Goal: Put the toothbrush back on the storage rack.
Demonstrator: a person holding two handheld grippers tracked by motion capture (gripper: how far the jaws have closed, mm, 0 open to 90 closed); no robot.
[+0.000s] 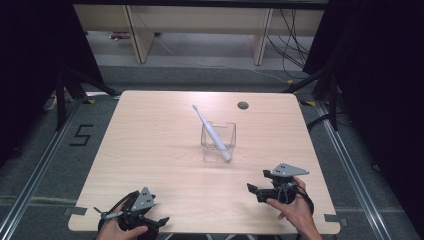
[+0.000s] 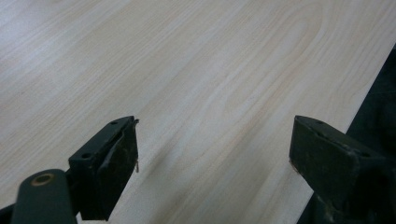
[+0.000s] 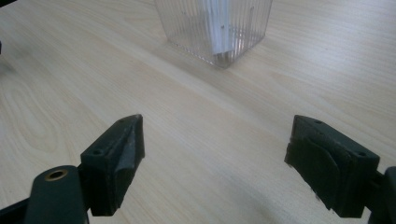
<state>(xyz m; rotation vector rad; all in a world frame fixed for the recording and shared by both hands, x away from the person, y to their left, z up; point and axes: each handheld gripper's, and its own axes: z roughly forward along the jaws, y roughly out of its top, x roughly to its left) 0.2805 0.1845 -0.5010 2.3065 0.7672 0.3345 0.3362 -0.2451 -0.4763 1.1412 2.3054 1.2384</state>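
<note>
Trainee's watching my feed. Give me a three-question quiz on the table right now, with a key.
1. True or false: the toothbrush lies flat on the table.
2. Which gripper is nearer the cup: A) left gripper B) right gripper
3. Fill in: both grippers' jaws stand ____.

Key:
1. False; it leans in the cup, head up and away from the person.
2. B
3. open, holding nothing
</note>
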